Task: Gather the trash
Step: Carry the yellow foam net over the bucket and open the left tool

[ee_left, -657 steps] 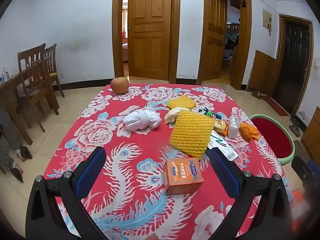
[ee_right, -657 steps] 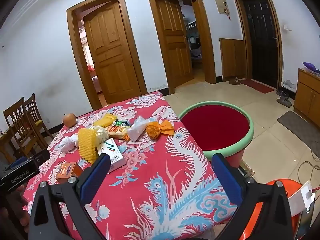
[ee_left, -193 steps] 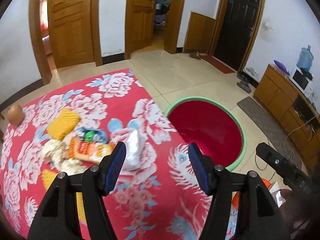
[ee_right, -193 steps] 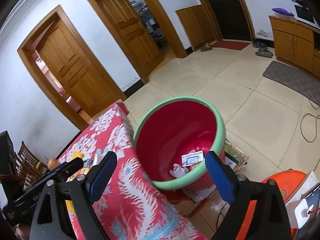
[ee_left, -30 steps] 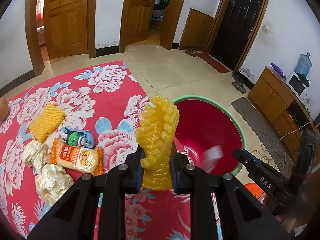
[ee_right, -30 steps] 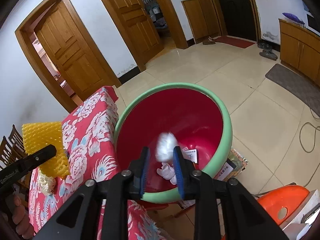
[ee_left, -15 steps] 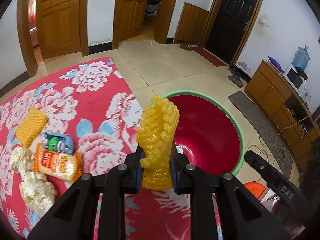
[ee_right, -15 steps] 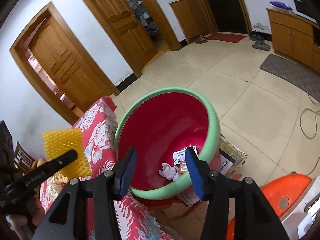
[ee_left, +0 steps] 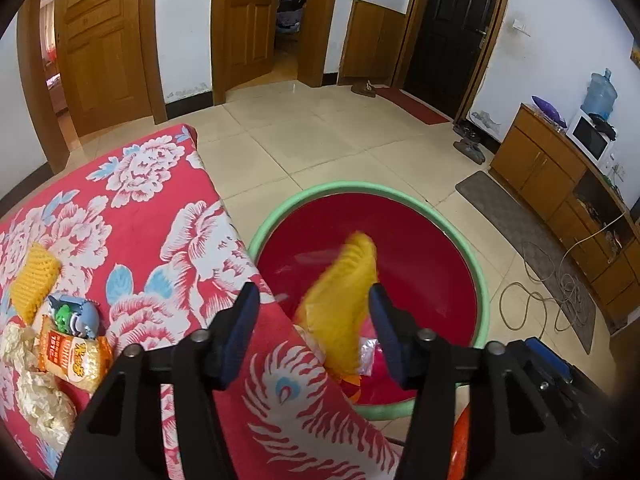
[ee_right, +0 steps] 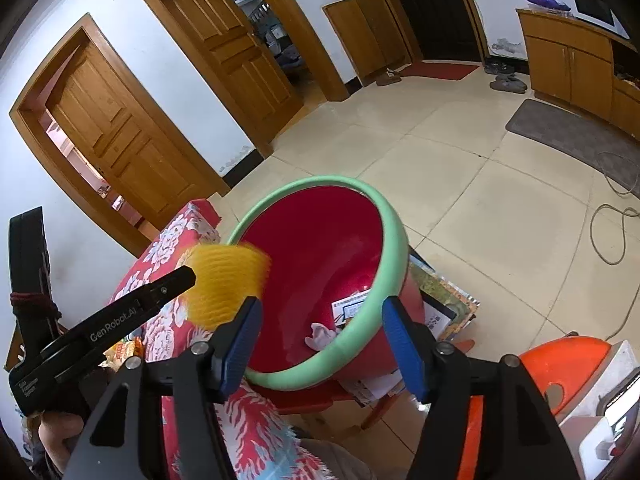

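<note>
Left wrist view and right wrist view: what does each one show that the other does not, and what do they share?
Only the left wrist view shows the table trash clearly: a smaller yellow foam net, a blue wrapper and an orange snack bag. Only the right wrist view shows the white glove and white carton inside the bin, and the left gripper from the side. Both show the blurred yellow foam net over the red bin, and open fingers.

Glossy plastic basin (ee_left: pixel 482 280), matt yellow foam net (ee_left: pixel 344 300) — printed cloth tablecloth (ee_left: pixel 160 208)
</note>
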Action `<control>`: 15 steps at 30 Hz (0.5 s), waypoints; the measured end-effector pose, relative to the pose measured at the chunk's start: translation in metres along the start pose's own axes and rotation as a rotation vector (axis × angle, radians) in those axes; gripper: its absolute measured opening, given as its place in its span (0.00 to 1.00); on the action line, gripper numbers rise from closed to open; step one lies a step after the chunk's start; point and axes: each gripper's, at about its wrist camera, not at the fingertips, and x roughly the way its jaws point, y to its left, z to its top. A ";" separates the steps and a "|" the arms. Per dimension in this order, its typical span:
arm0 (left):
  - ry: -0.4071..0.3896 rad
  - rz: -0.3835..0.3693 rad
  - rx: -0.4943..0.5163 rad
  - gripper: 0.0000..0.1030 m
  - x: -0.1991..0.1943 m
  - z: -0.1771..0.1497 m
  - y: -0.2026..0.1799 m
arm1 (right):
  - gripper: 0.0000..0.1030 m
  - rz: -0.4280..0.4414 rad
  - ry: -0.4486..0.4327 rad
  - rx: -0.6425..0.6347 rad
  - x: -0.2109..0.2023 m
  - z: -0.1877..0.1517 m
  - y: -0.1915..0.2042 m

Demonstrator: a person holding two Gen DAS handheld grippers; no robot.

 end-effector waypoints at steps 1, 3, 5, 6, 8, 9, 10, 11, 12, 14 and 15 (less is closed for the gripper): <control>0.004 -0.001 -0.003 0.56 0.001 0.000 0.000 | 0.64 -0.002 -0.002 0.001 -0.001 0.001 -0.001; 0.015 -0.001 -0.014 0.56 0.001 -0.001 0.002 | 0.65 -0.006 -0.008 0.004 -0.003 0.001 -0.002; 0.017 -0.001 -0.021 0.56 -0.001 -0.002 0.005 | 0.66 -0.010 -0.011 0.005 -0.005 0.002 -0.002; 0.017 -0.001 -0.023 0.56 -0.003 -0.003 0.006 | 0.66 -0.010 -0.013 0.005 -0.006 0.002 -0.002; 0.015 0.004 -0.029 0.56 -0.008 -0.005 0.009 | 0.67 -0.011 -0.017 0.006 -0.008 0.001 -0.001; 0.015 0.011 -0.033 0.56 -0.011 -0.006 0.011 | 0.67 -0.008 -0.018 0.007 -0.008 0.001 0.000; 0.013 0.022 -0.045 0.56 -0.015 -0.008 0.014 | 0.67 -0.004 -0.020 0.007 -0.009 0.000 0.002; 0.010 0.025 -0.054 0.56 -0.019 -0.009 0.017 | 0.68 -0.001 -0.023 0.008 -0.010 -0.001 0.003; 0.009 0.026 -0.063 0.56 -0.024 -0.011 0.021 | 0.70 0.003 -0.026 0.009 -0.011 -0.003 0.004; 0.009 0.039 -0.068 0.56 -0.031 -0.014 0.027 | 0.70 0.014 -0.024 0.007 -0.011 -0.004 0.007; 0.007 0.048 -0.069 0.56 -0.035 -0.015 0.030 | 0.70 0.020 -0.021 0.002 -0.011 -0.006 0.010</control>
